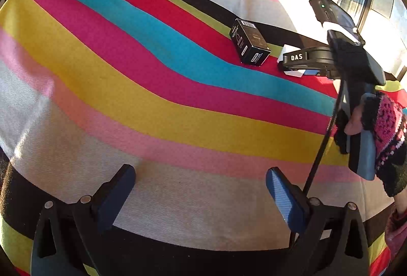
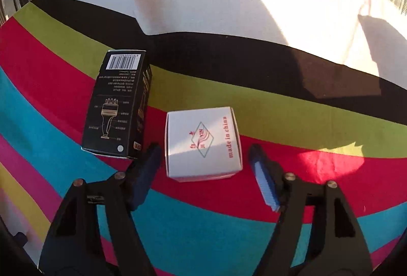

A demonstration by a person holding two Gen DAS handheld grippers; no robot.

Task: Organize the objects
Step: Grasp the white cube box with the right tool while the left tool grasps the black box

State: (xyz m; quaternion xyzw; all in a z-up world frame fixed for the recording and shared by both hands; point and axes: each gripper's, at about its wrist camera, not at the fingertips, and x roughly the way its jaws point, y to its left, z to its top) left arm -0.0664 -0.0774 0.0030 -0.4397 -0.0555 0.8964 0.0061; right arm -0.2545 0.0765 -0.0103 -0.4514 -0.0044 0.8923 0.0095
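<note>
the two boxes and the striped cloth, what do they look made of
Black box: printed cardboard, slightly glossy, with barcode and sharp folded edges. White box: matte thin cardboard, red print, visible flap seams. Striped cloth: woven fabric, probably cotton or canvas; its twill weave shows in the left wrist view.

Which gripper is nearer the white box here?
Right. The right gripper is open, its fingers straddling the white box. The left gripper hovers open over bare striped cloth, well short of the box.

Right tongs (image 2: 204, 166) spread wide just short of white box (image 2: 202, 143), black box (image 2: 118, 105) crowding their left finger, while left tongs (image 1: 201, 197) face bare striped cloth (image 1: 127, 87).
</note>
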